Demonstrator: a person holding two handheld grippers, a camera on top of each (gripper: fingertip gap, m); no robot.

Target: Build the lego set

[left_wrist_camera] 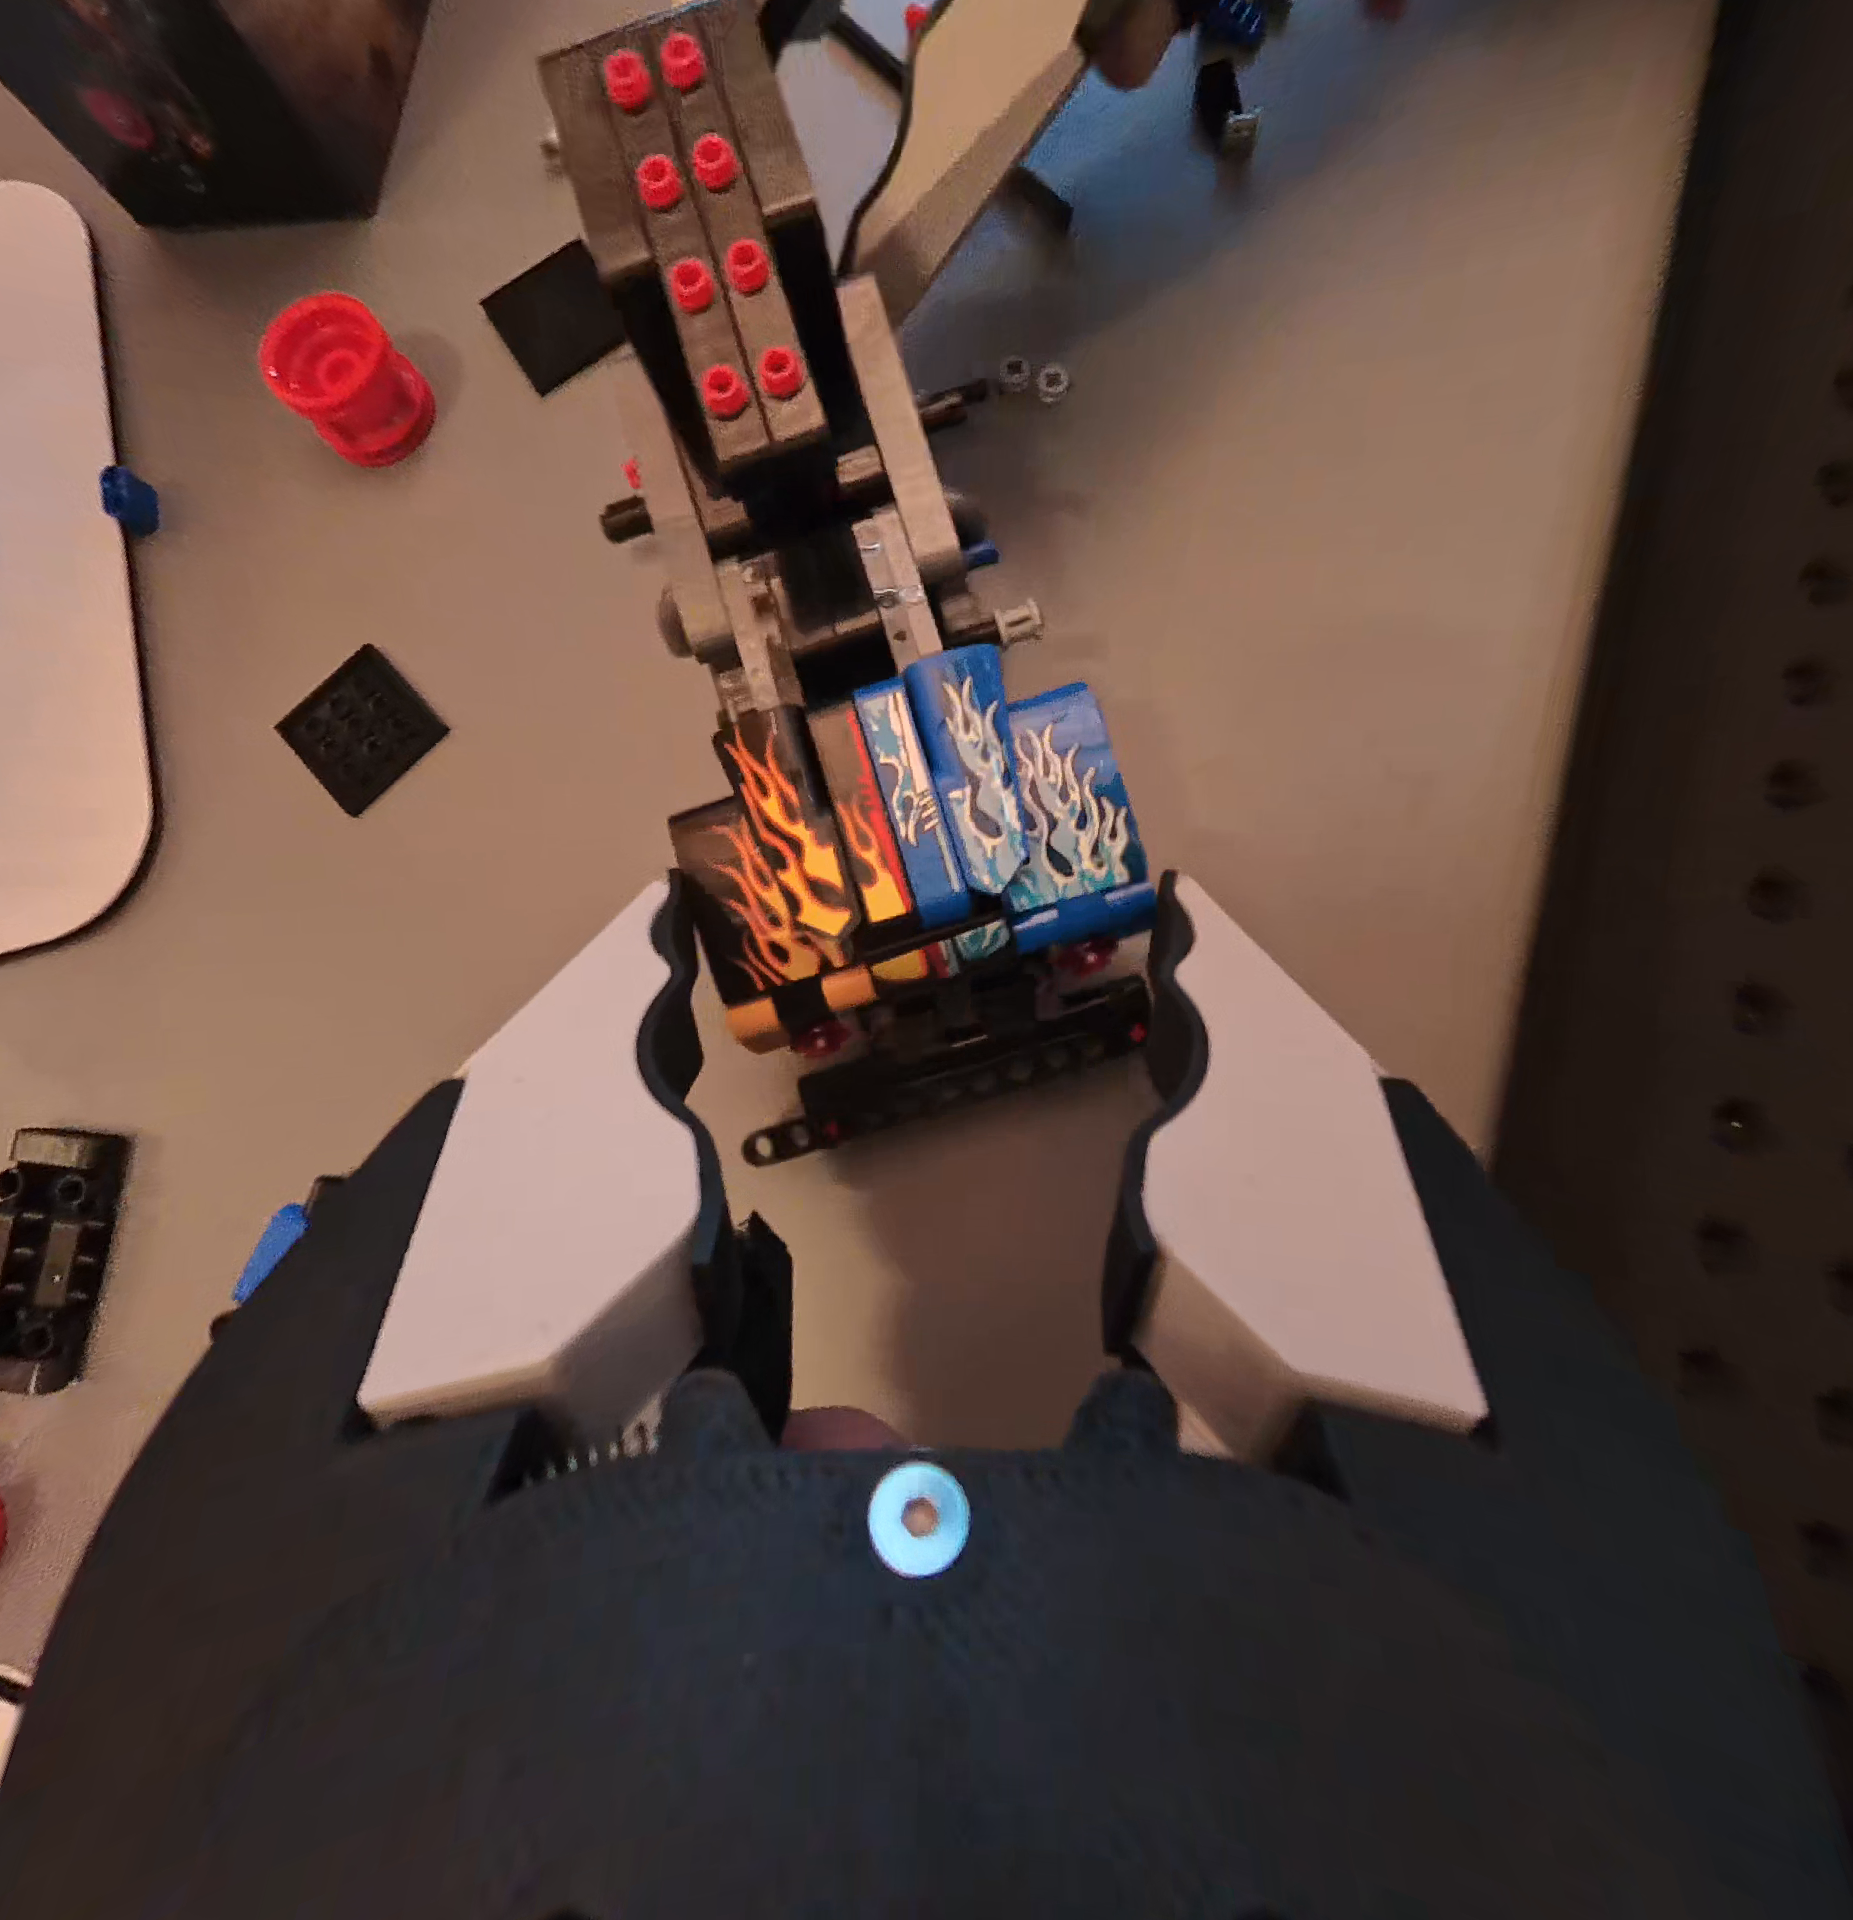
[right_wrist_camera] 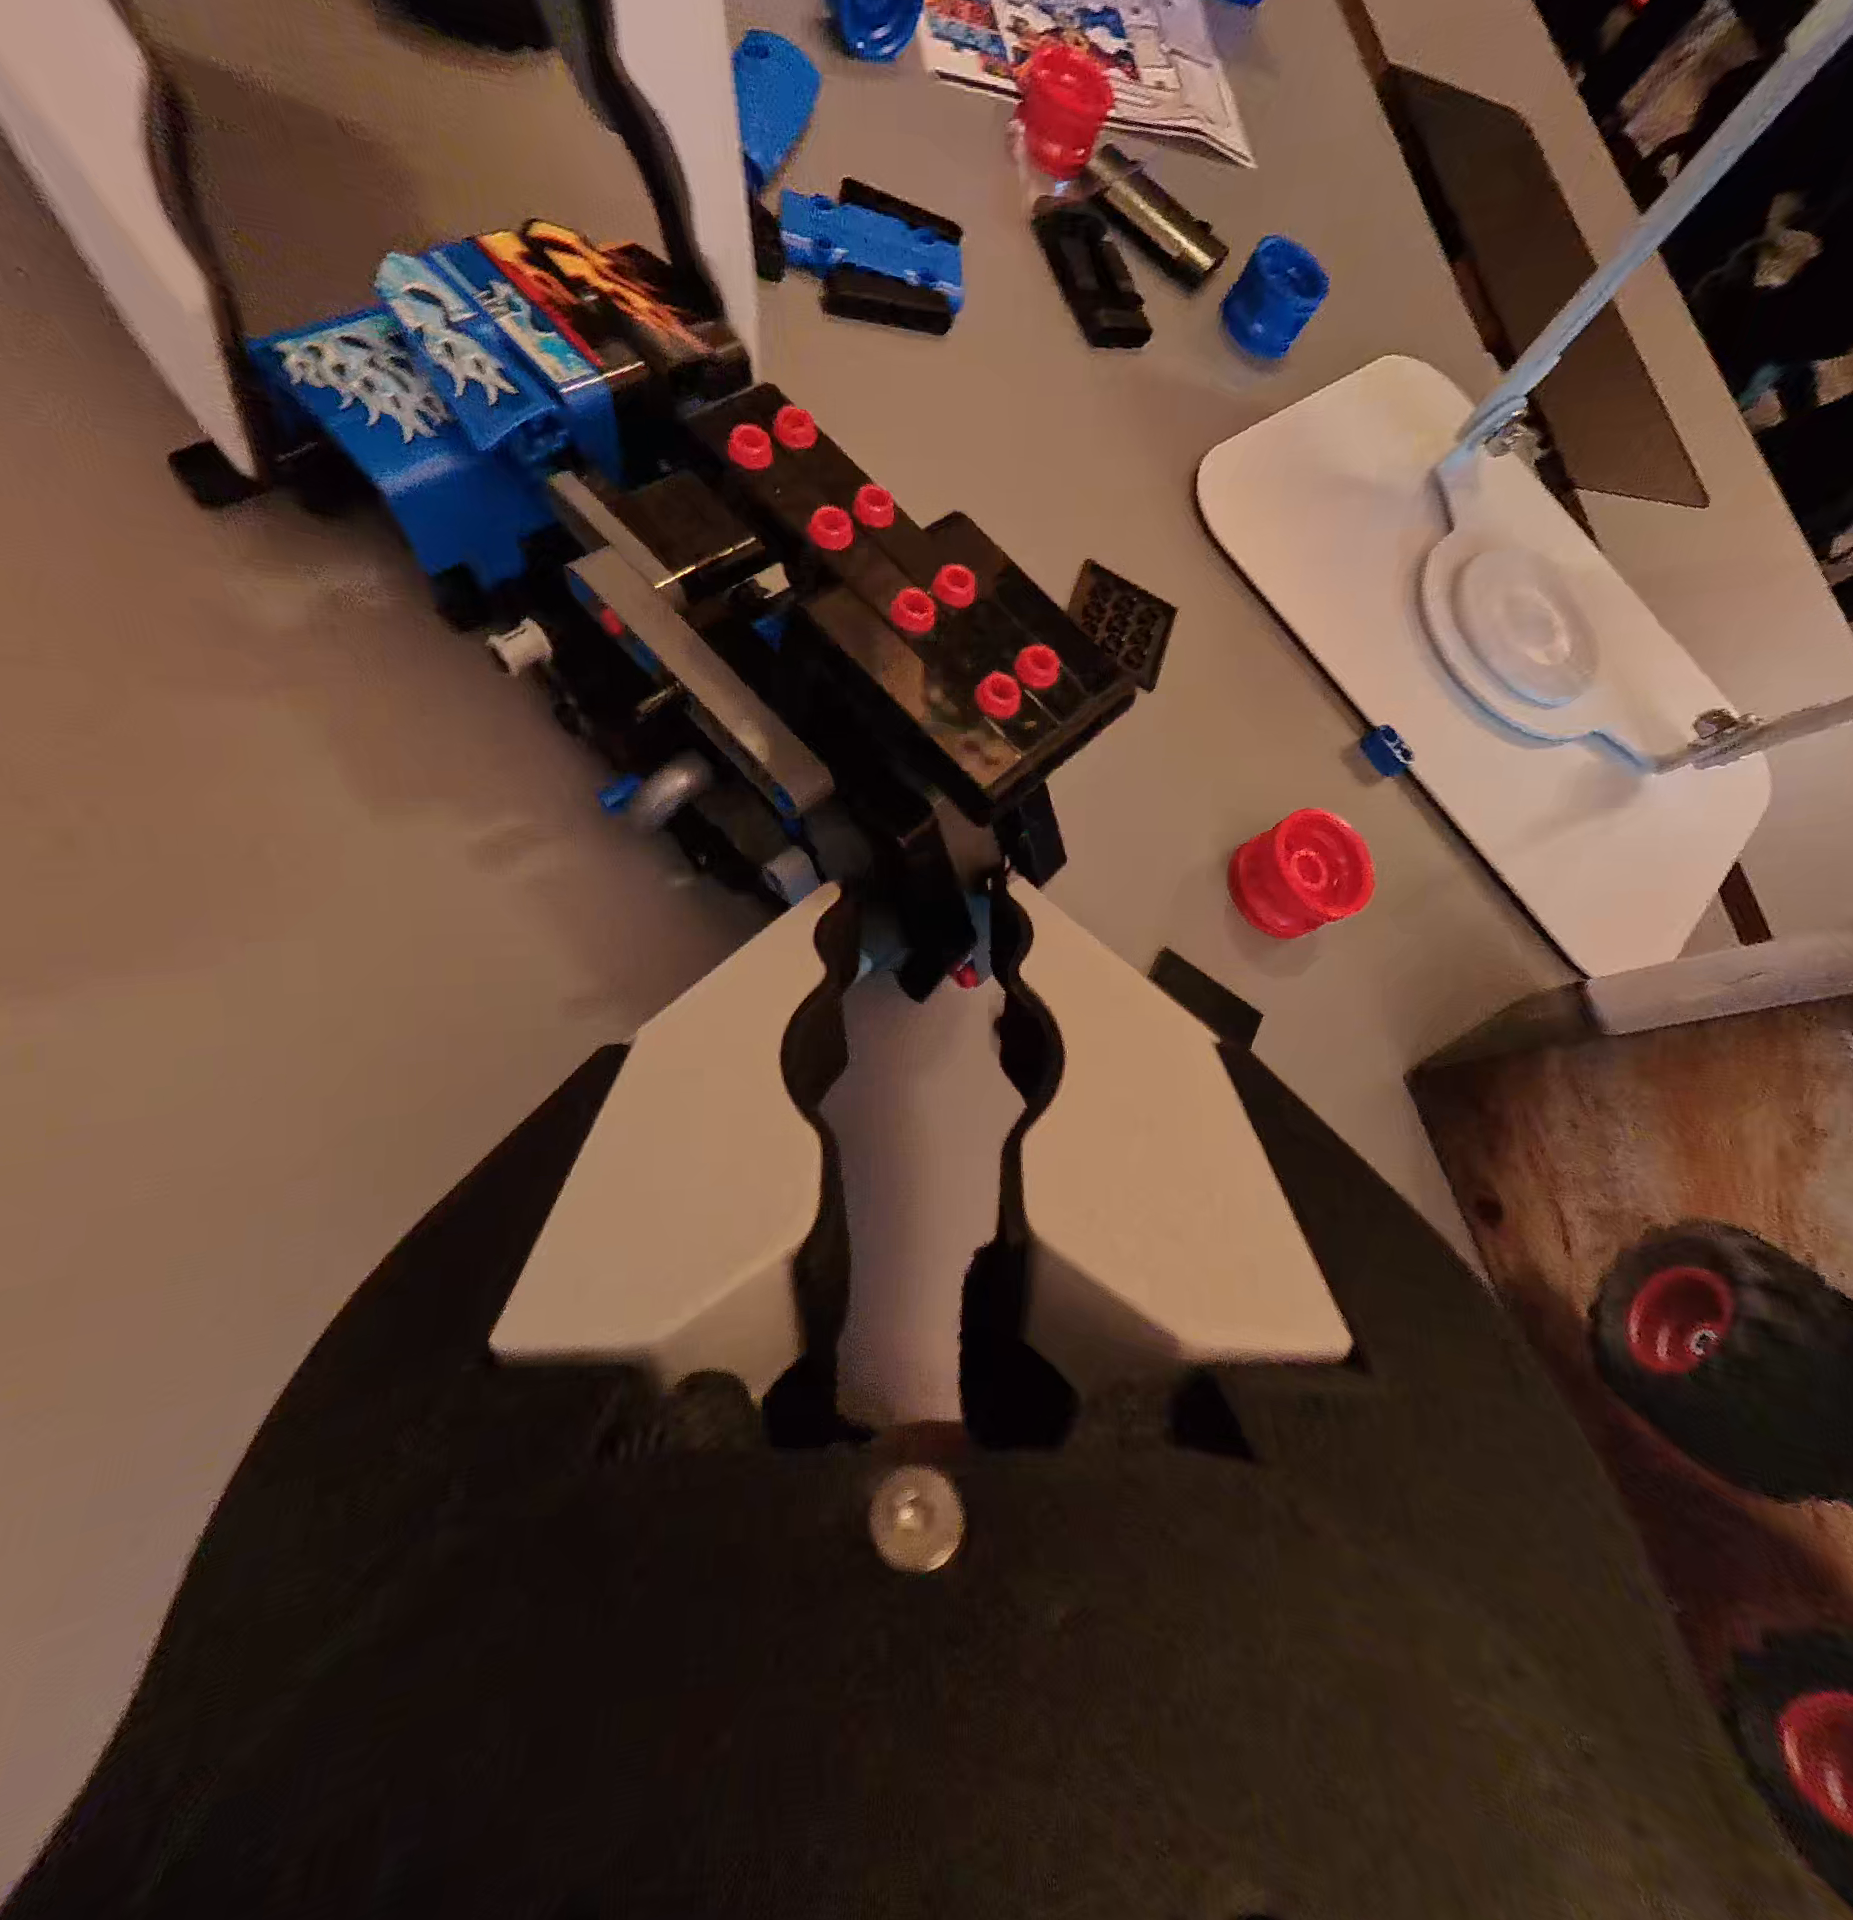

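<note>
A half-built lego car (left_wrist_camera: 880, 644) lies on the desk (left_wrist_camera: 1265, 623), held at both ends: the left gripper (left_wrist_camera: 917, 935) spans its flame-printed end with wide jaws, the right gripper (right_wrist_camera: 922, 940) pinches the narrow black end. Uneven pulling could pop bricks loose.

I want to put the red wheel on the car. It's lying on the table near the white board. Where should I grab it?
Probably across the red wheel's round sides, coming from above. It lies on its side on the table, with bare space around it, so both fingers fit.
</note>
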